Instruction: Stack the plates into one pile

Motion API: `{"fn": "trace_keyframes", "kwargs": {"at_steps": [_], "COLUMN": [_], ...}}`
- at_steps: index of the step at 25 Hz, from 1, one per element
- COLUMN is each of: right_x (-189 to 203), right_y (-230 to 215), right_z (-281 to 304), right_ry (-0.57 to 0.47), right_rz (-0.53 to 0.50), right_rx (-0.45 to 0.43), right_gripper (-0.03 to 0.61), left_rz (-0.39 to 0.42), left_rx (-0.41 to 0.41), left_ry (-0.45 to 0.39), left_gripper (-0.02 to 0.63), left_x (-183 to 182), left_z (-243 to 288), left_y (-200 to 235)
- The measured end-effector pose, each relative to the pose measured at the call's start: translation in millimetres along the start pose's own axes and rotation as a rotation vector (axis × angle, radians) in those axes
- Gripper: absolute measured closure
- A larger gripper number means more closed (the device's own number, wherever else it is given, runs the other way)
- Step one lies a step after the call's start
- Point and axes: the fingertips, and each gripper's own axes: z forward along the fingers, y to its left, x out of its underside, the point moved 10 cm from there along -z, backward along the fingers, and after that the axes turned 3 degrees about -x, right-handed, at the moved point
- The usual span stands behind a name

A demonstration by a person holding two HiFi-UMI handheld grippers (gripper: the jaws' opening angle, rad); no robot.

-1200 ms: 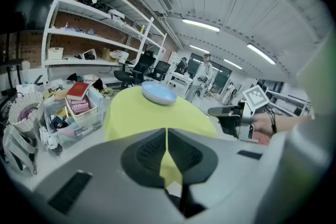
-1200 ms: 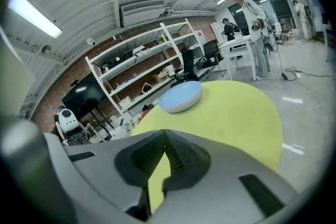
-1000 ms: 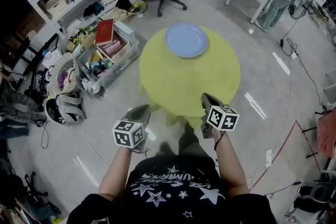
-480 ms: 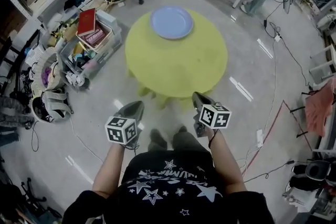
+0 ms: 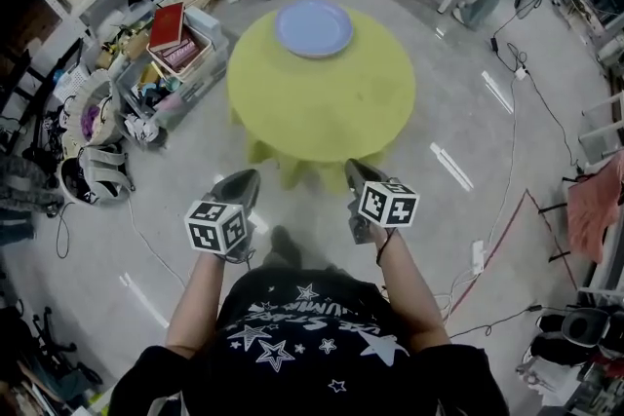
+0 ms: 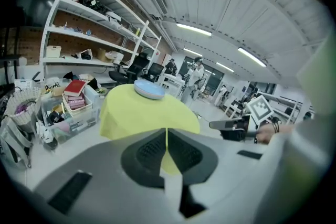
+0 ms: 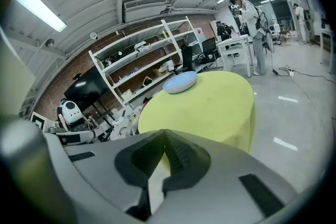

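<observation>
Both tools, left gripper [image 5: 241, 180] and right gripper [image 5: 357, 170], were closed and empty at lower centre, off the table [image 5: 322, 112]. Plates [image 5: 313, 27] at upper centre looked already piled; nothing seemed left to fetch.

No legible text anywhere, lettering on the star-printed shirt [image 5: 304, 331] — too blurred to read

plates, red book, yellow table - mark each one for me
plates [image 5: 313, 27], head view, middle of the top plate.
red book [image 5: 167, 25], head view, middle of its cover.
table [image 5: 322, 107], head view, bare yellow cloth near its middle.
</observation>
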Motion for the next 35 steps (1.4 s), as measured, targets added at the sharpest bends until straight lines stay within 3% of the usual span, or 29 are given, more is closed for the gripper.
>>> {"fn": "trace_keyframes", "kwargs": {"at_steps": [10, 23, 35], "right_x": [29.5, 49.0, 67.5], "right_y": [-20.9, -30.3, -33.1], "right_z": [-54.5, -107.2, -140.3], "right_ry": [0.006, 0.004, -0.002], "right_rz": [0.01, -0.052, -0.072], "right_rx": [-0.021, -0.093, -0.115], "right_gripper": [0.563, 0.565, 0.563], "left_rz": [0.011, 0.001, -0.02], "left_rx": [-0.034, -0.083, -0.112], "left_ry": [0.025, -0.056, -0.071], "left_gripper": [0.594, 0.594, 0.594], "left_x": [41.9, 72.5, 107.0], "left_z": [-27.5, -60.6, -85.6], "left_y": [-51.5, -116.5, -147.9]}}
